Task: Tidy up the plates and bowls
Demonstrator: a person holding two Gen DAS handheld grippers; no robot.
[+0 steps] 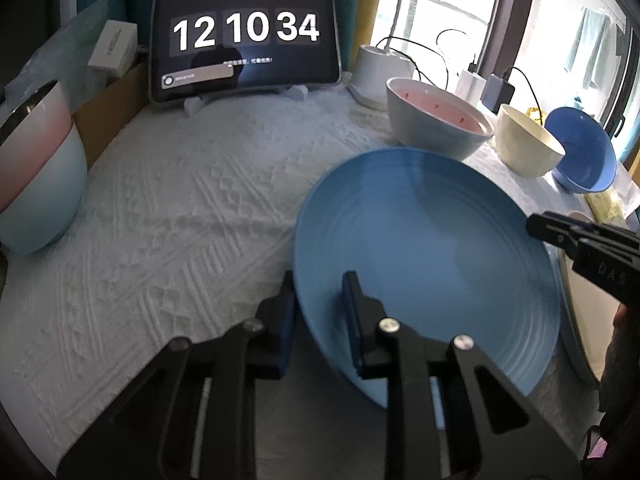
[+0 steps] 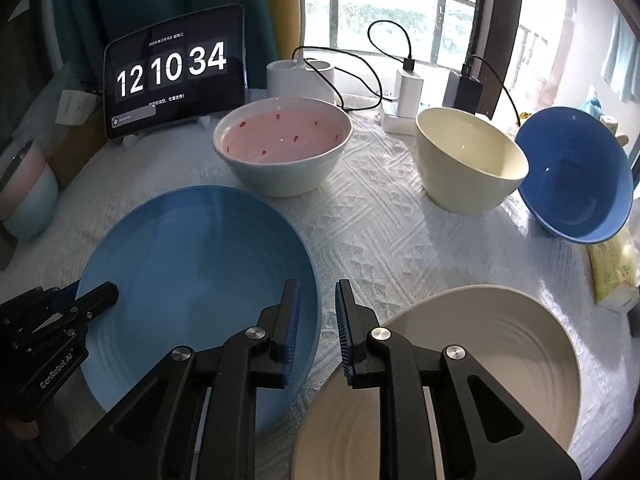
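A large light-blue plate [image 1: 424, 248] [image 2: 192, 272] lies on the white cloth. My left gripper [image 1: 320, 316] [image 2: 86, 296] is shut on its left rim, one finger inside the lip and one outside. At the plate's right rim my right gripper [image 2: 318, 312] [image 1: 536, 226] straddles the edge, its jaws narrowly open; cloth shows between the pads and neither presses on the rim. A beige plate [image 2: 480, 360] sits under the right gripper's right side. Behind stand a watermelon-patterned bowl [image 2: 280, 148] [image 1: 436, 120], a cream bowl [image 2: 468, 160] and a tipped dark-blue bowl [image 2: 576, 184].
A pink-and-blue bowl [image 1: 36, 172] stands at the far left. A tablet clock [image 1: 244, 40] leans at the back, with a white lamp base [image 2: 300, 76], chargers and cables [image 2: 408, 88] along the window side. A yellow tissue pack [image 2: 612, 272] lies at the right edge.
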